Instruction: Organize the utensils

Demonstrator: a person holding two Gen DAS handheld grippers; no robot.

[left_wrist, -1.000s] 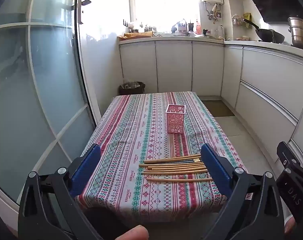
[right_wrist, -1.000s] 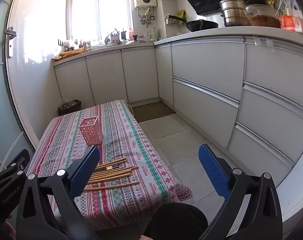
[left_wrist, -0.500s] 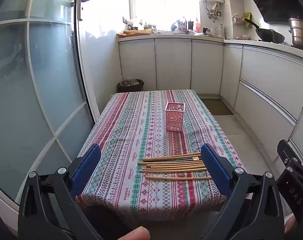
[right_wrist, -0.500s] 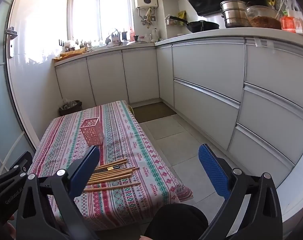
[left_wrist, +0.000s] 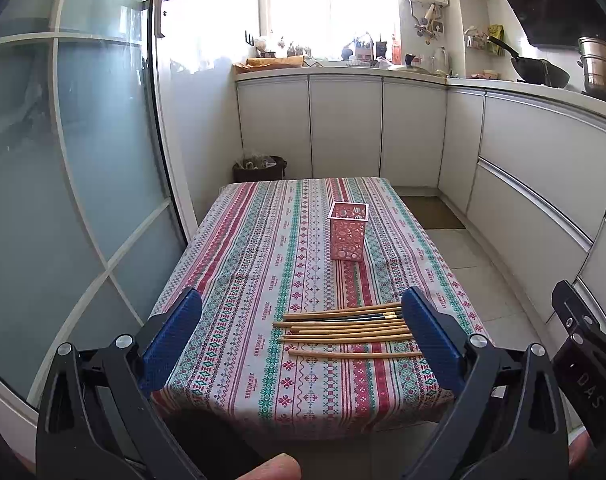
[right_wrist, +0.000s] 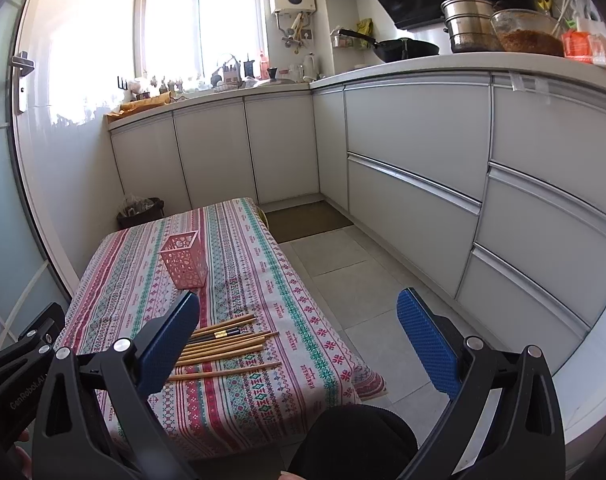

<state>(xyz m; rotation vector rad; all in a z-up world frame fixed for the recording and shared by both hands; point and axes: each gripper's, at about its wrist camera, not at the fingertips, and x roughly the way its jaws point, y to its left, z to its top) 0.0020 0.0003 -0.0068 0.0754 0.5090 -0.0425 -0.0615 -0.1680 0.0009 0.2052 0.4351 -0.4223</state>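
Note:
Several wooden chopsticks [left_wrist: 345, 330] lie side by side near the front edge of a low table with a striped patterned cloth [left_wrist: 263, 248]; one pair has dark handles. A pink perforated holder [left_wrist: 347, 231] stands upright at the table's middle, apart from them. My left gripper [left_wrist: 301, 334] is open and empty, held above the table's front edge. My right gripper [right_wrist: 299, 340] is open and empty, to the right of the table; the chopsticks [right_wrist: 227, 346] and the holder [right_wrist: 184, 260] lie to its left.
White kitchen cabinets [left_wrist: 343, 128] line the back and right walls. A glass door [left_wrist: 63, 160] stands on the left. A dark bin [left_wrist: 259, 168] sits behind the table. A tiled floor [right_wrist: 343, 280] runs right of the table. Pots [right_wrist: 467, 24] stand on the counter.
Both grippers have drawn back and risen slightly, so the table looks a little farther away. Nothing on the table has moved.

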